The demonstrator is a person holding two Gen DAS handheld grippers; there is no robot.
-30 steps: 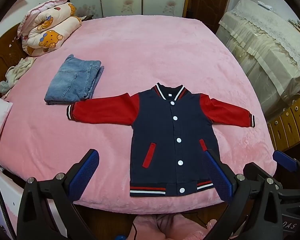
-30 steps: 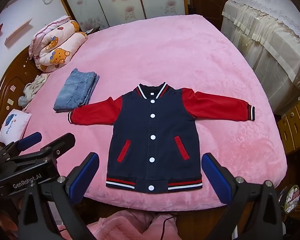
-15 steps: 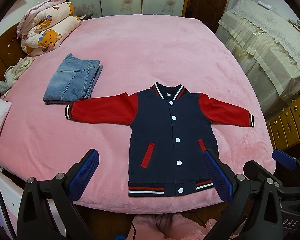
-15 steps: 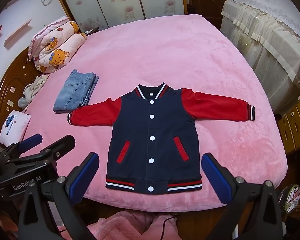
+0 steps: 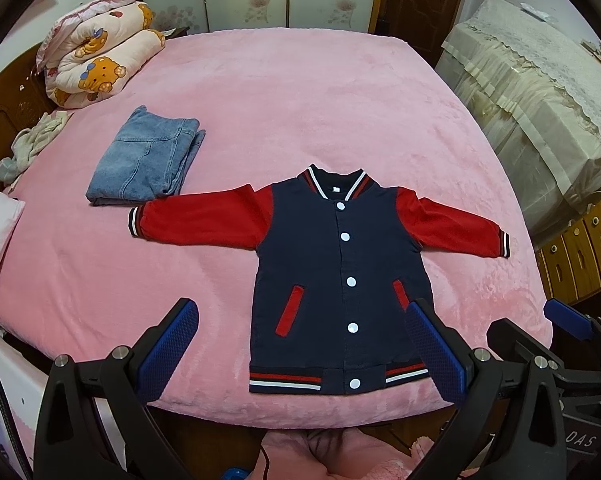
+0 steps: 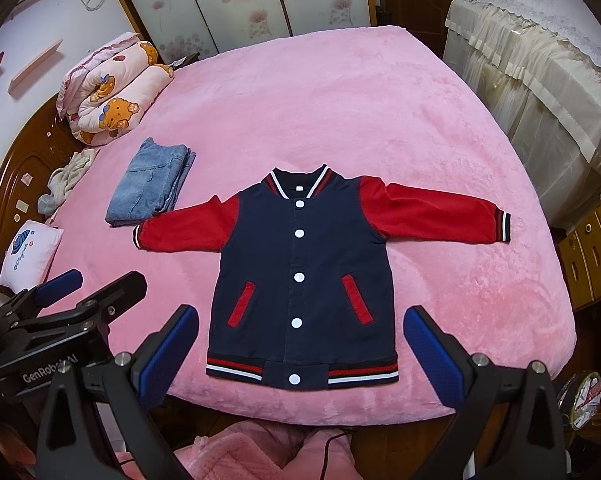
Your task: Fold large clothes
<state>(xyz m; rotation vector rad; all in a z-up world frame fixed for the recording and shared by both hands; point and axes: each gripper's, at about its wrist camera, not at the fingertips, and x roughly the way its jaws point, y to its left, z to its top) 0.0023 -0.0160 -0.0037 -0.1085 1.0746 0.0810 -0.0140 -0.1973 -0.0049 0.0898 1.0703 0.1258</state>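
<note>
Through the left wrist camera I see my left gripper (image 5: 300, 348) with its blue pads spread wide and nothing between them, hanging over the near edge of the bed (image 5: 340, 92). The jacket (image 5: 340, 272) lies flat and buttoned, front up, on the pink cover, hem toward me, both red sleeves stretched out to the sides. Its left cuff (image 5: 134, 222) ends just beside the folded jeans (image 5: 148, 160), so I would watch that pile when I lift that sleeve. Through the right wrist camera my right gripper (image 6: 300, 354) is likewise spread and empty, centred just short of the jacket (image 6: 300, 272) hem, with the left gripper (image 6: 60, 300) low at the left. From here the right cuff (image 6: 502, 226) lies free on bare cover. I judge the cloth soft, limp and fairly light, though thicker at the ribbed bands; it should drape and sag rather than hold shape. I would pinch each sleeve at the ribbed cuff, where the knit is firm, and fold inward across the chest, then take the hem corners. The plush cover may drag on the fabric.
</note>
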